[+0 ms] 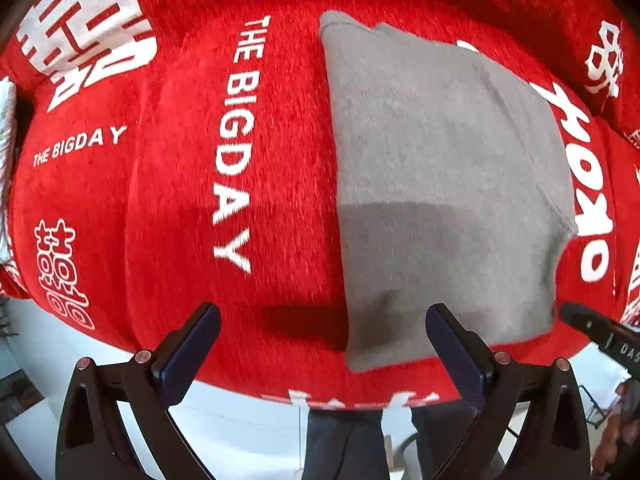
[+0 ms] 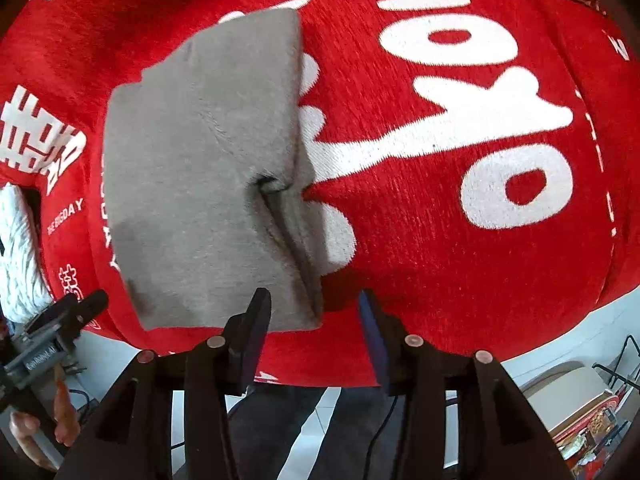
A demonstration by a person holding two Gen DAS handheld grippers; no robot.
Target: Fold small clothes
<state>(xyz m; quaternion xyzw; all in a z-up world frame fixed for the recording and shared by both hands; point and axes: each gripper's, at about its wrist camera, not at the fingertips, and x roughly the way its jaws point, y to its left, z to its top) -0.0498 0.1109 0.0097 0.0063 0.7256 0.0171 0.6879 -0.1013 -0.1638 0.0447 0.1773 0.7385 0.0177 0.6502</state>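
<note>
The grey folded garment [image 1: 440,184] lay flat on the red cloth [image 1: 180,184] printed with white lettering that covered the bench, close to the bench's near edge. It looked already doubled over into a compact, roughly rectangular packet, with one long straight folded side and, on the opposite side, a pucker where the layers [image 2: 280,200] met and gaped a little.

The left gripper [image 1: 322,338] hung above the near corner of the garment with its jaws wide apart and nothing between them; the pads touched no fabric. The right gripper [image 2: 314,320] sat over the other near corner, jaws partly apart and clear of the cloth, with the garment's corner showing in the gap below them but not pinched.

The fabric read as a soft, light knit or fleece with a slightly fuzzy face: it would sag and drape as soon as it was lifted, would not slip much against the textured red cover, and carried no risk of breaking. Because it was several layers thick, a hold at one corner would probably peel up only the top layer and undo the fold. The safer places to take it seemed to be the two near corners at once, pinching through all the layers, or the thick folded edge, keeping the packet low.
</note>
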